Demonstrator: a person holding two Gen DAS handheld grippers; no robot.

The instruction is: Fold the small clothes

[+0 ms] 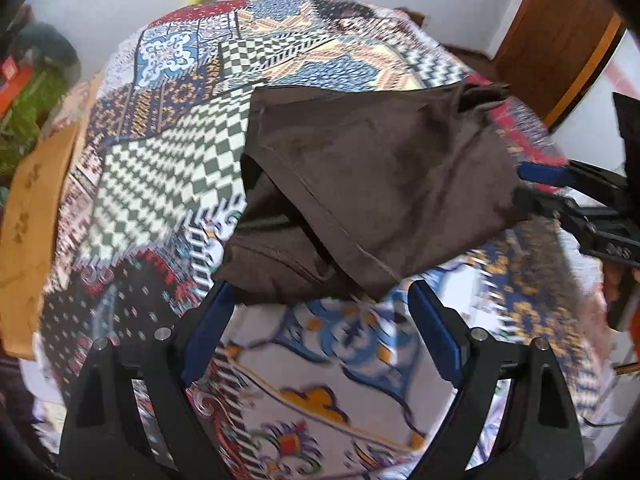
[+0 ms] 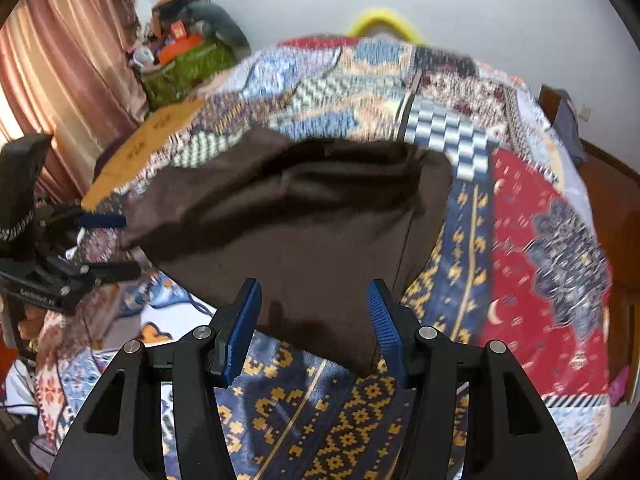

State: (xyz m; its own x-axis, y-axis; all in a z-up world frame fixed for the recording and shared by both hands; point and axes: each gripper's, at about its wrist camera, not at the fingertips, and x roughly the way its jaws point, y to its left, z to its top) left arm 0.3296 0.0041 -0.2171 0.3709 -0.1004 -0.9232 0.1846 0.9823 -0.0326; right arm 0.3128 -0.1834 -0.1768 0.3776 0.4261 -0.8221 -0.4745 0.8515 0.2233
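A dark brown garment (image 1: 360,184) lies folded over on a patchwork bedspread (image 1: 168,160). My left gripper (image 1: 320,312) is open just short of its near edge, touching nothing. In the right wrist view the same garment (image 2: 296,224) lies bunched ahead. My right gripper (image 2: 314,308) is open with its jaws on either side of the garment's near edge, not closed on it. The right gripper also shows in the left wrist view (image 1: 560,196) at the garment's right side. The left gripper shows in the right wrist view (image 2: 104,244) at the garment's left side.
A tan board (image 1: 36,216) lies along the bed's left side. A green bag of clutter (image 2: 184,64) and a pink curtain (image 2: 60,64) are far left. A yellow hoop (image 2: 384,20) sits beyond the bed. A wooden door (image 1: 560,36) stands at right.
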